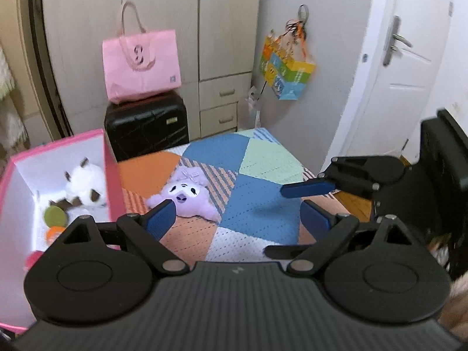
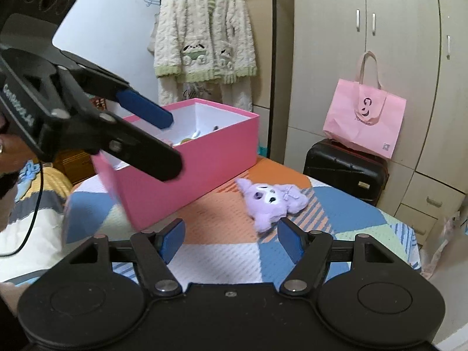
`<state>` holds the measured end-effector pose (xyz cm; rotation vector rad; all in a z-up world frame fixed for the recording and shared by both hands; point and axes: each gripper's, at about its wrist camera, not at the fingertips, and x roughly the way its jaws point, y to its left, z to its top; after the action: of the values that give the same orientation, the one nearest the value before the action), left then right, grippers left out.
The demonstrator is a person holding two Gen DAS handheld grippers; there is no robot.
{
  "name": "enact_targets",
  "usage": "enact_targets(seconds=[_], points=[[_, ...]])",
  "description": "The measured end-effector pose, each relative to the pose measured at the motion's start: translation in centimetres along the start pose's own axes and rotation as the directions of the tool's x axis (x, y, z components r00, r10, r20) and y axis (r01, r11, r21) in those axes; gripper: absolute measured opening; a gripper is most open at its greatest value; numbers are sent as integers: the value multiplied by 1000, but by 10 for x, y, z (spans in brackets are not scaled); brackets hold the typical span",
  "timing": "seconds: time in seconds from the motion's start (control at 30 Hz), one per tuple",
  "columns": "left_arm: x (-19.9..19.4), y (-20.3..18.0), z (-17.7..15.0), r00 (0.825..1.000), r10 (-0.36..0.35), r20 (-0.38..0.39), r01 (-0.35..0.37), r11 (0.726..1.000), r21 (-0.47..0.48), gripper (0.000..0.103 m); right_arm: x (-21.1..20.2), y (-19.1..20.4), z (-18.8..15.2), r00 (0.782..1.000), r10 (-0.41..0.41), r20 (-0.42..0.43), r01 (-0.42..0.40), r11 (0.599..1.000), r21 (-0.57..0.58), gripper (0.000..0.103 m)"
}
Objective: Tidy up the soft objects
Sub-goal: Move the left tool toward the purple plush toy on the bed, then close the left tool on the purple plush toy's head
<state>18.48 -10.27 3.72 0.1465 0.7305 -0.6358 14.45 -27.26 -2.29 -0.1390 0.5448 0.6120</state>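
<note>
A purple plush toy [image 1: 187,197] lies on the patchwork cover [image 1: 257,204], just right of the pink box [image 1: 109,181]. It also shows in the right wrist view [image 2: 272,200] beside the pink box [image 2: 190,169]. The box holds a white and brown plush [image 1: 84,187] and other soft items. My left gripper [image 1: 237,219] is open and empty, above the cover near the purple plush. My right gripper [image 2: 231,239] is open and empty, just short of the purple plush. The right gripper also shows in the left wrist view [image 1: 307,190], and the left gripper in the right wrist view [image 2: 143,108] over the box.
A black suitcase [image 1: 146,128] with a pink tote bag [image 1: 142,64] on it stands behind the bed, by the wardrobe [image 1: 175,29]. A colourful bag [image 1: 286,73] hangs on the wall by a white door [image 1: 403,73]. A fluffy robe [image 2: 204,38] hangs behind the box.
</note>
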Motion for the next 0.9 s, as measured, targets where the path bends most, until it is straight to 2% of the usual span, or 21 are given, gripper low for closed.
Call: enact_targets(seconds=[0.13, 0.33, 0.43, 0.6, 0.67, 0.73, 0.83, 0.9], points=[[36, 13, 5, 1000, -4, -26, 2, 995, -103, 91, 23, -11, -3, 1000, 2, 25, -2, 1000, 16, 75], [87, 32, 1, 994, 92, -57, -102, 971, -215, 89, 59, -27, -6, 1000, -4, 6, 4, 1000, 2, 75], [108, 42, -1, 989, 130, -69, -143, 958, -247, 81, 79, -42, -7, 998, 24, -55, -21, 999, 48, 74], [128, 53, -1, 976, 217, -17, -214, 941, -264, 78, 105, -59, -10, 994, 43, -96, -35, 996, 85, 74], [134, 61, 0, 965, 261, 1, -249, 920, -302, 77, 111, -62, -9, 994, 58, -88, -49, 994, 98, 74], [139, 65, 1, 971, 239, 3, -226, 923, -311, 76, 117, -63, -8, 993, 75, -86, -67, 994, 92, 74], [149, 72, 0, 981, 194, -18, -187, 914, -361, 73, 129, -63, -7, 992, 79, -103, -71, 994, 78, 74], [153, 72, 0, 976, 217, -14, -207, 910, -360, 73, 135, -63, -8, 990, 80, -113, -72, 995, 72, 74]])
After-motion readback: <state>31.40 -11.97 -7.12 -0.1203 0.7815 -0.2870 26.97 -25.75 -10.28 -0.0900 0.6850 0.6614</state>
